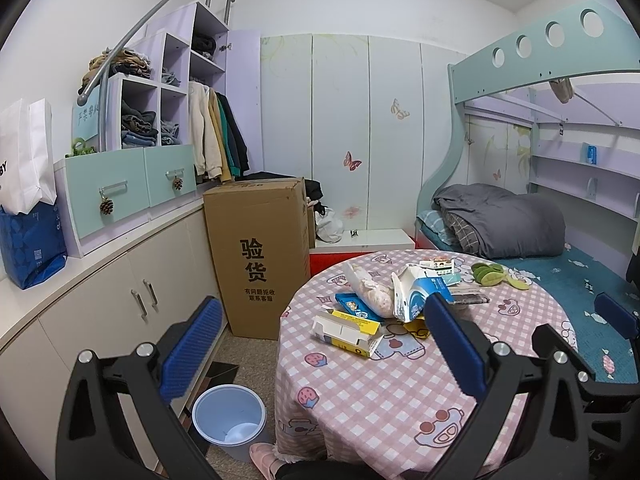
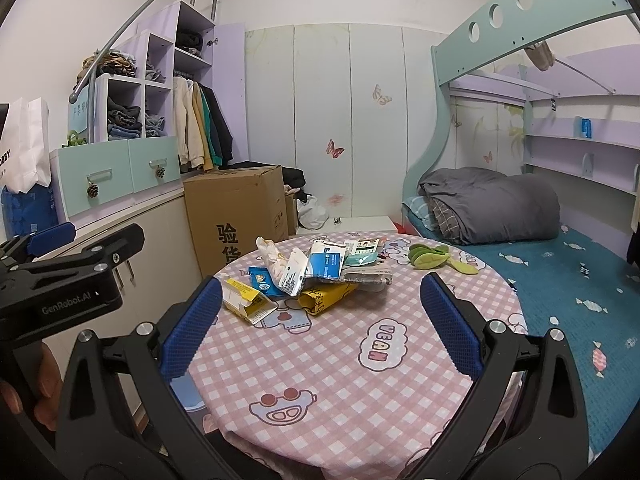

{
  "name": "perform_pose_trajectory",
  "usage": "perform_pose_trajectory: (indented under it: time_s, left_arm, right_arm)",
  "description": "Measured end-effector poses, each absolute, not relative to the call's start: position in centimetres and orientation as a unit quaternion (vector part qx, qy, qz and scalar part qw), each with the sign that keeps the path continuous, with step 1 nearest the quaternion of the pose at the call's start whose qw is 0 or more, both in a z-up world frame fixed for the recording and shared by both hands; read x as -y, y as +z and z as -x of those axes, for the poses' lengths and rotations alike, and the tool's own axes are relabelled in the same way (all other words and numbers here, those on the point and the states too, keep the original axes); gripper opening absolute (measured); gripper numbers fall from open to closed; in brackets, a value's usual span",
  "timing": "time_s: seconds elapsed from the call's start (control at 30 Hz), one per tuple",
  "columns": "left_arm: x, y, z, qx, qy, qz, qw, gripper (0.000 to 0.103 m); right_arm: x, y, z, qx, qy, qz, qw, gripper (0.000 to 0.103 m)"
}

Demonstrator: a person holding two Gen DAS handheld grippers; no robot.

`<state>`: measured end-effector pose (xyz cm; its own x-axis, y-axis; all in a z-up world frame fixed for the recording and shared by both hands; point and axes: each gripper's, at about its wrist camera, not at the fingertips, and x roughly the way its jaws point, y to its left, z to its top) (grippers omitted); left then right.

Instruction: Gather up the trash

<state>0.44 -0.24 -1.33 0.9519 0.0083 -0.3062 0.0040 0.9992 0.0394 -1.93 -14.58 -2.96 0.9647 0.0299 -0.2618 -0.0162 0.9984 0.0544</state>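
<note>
Nothing looks collected yet: both the left gripper and right gripper hang spread and empty, wrappers piled ahead of their jaws, bin below-left.

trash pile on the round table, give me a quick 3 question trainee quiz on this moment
1. True or false: the left gripper already holds a piece of trash.
2. Where is the blue bin? A) on the table B) on the floor left of the table C) on the bed
3. Fill in: the yellow and white carton lies at the ____ edge of the trash pile, closest to the grippers.

Key: 1 false, both the left and the right gripper are open and empty. 2 B. 3 near.
</note>
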Motion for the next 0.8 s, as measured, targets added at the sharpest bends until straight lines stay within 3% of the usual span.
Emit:
perform_pose_trajectory:
  time_s: [0.8]
  left_arm:
    - [0.21, -1.55, -0.48, -0.157, 0.000, -0.021, 0.987, 0.099]
  right_arm:
    - [14.18, -3.25, 1.96, -0.136, 0.014, -0.028, 0.990, 0.097]
